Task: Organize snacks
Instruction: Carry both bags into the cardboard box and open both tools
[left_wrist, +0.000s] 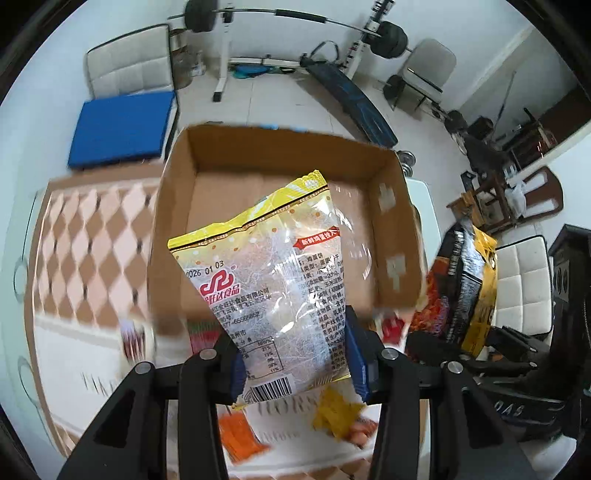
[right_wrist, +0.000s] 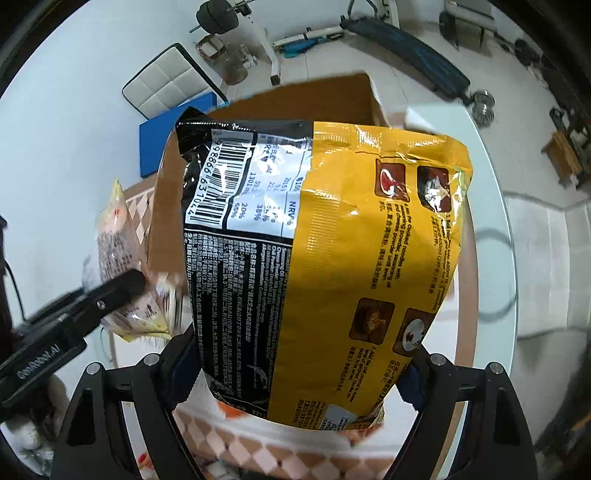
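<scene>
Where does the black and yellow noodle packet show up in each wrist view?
Left wrist view: black and yellow noodle packet at the right edge, held up beside the cardboard box.
Right wrist view: noodle packet fills the centre, clamped in the right gripper.
Shared landmark: the cardboard box, behind the packet here.

Left wrist camera looked down along its fingers, close above the open cardboard box; right wrist camera faced that same box from slightly farther right
</scene>
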